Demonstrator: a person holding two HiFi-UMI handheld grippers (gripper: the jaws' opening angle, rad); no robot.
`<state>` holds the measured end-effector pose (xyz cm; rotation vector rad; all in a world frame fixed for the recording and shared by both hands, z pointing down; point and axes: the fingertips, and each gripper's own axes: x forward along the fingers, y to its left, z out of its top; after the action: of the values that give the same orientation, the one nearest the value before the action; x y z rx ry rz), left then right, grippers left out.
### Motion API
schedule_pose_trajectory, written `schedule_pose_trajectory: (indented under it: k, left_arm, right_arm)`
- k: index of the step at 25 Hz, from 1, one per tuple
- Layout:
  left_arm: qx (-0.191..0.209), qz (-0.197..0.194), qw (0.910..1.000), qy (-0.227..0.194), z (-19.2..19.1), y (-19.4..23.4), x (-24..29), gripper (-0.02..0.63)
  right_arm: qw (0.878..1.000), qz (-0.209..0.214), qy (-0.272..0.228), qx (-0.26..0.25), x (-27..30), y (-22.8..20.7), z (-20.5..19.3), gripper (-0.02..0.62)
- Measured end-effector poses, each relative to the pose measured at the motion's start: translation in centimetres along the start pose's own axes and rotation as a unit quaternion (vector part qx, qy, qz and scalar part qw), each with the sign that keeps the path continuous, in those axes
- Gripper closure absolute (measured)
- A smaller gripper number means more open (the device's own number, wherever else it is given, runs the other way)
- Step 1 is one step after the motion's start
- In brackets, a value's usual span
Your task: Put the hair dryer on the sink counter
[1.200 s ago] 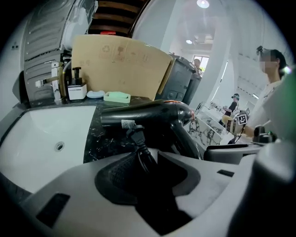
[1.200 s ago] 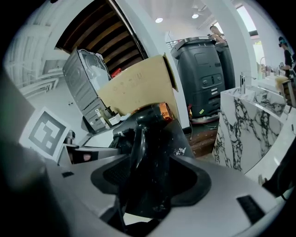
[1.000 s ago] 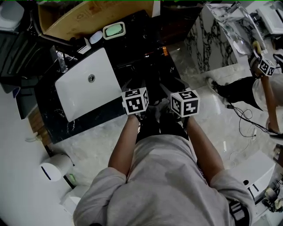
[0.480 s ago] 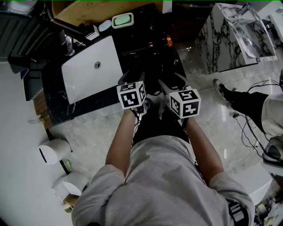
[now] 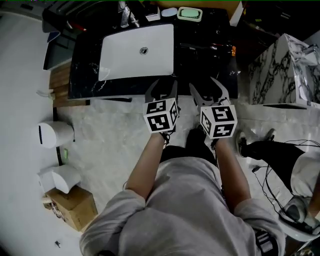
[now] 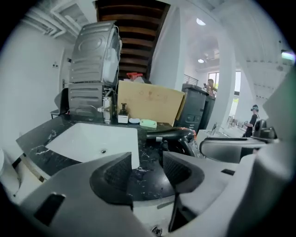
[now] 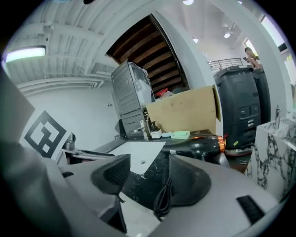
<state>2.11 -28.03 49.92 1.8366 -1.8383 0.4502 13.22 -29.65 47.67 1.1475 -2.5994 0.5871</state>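
Note:
The black hair dryer point(image 5: 206, 47) lies on the black marble sink counter point(image 5: 87, 77), to the right of the white basin point(image 5: 137, 52). It also shows in the left gripper view as the hair dryer point(image 6: 173, 135) and in the right gripper view as the hair dryer point(image 7: 203, 146). My left gripper point(image 5: 163, 86) hangs over the floor just short of the counter's front edge; its jaws have just opened and nothing is between them. My right gripper point(image 5: 207, 86) is beside it, open too. A loop of black cord point(image 7: 162, 199) shows by its right pad.
A faucet point(image 5: 125, 15) and a green soap dish point(image 5: 189, 13) stand at the counter's back. A marble block point(image 5: 285, 70) is at the right, where another person point(image 5: 285, 160) stands among cables. A white bin point(image 5: 55, 134) and a cardboard box point(image 5: 72, 207) are at the left.
Both grippers have drawn back from the counter and risen, and now hang over the floor. The hair dryer stays lying on the counter. The head view has swung, so the counter sits at the top.

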Motion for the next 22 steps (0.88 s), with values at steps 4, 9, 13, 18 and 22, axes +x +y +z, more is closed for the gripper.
schedule_pose_trajectory:
  k: [4, 9, 13, 18, 22]
  left_arm:
    - [0.000, 0.012, 0.9988, -0.047, 0.2, 1.1, -4.6, 0.403]
    - [0.025, 0.038, 0.9931, -0.109, 0.0, 1.6, -11.7, 0.546]
    - [0.031, 0.048, 0.9873, -0.148, -1.1, 2.1, -17.3, 0.591]
    - [0.020, 0.054, 0.9837, -0.171, -2.9, 2.7, -23.5, 0.592]
    - [0.022, 0.056, 0.9779, -0.200, -2.6, 2.3, -27.8, 0.592]
  right_arm:
    - [0.999, 0.032, -0.019, -0.025, -0.8, 4.6, 0.3, 0.339]
    - [0.997, 0.034, -0.053, -0.041, -4.3, 9.1, 0.6, 0.466]
    - [0.994, 0.031, -0.082, -0.065, -7.6, 12.9, 0.5, 0.557]
    - [0.988, 0.039, -0.104, -0.111, -12.3, 17.9, -0.1, 0.584]
    - [0.981, 0.036, -0.135, -0.137, -16.0, 20.5, 0.9, 0.586]
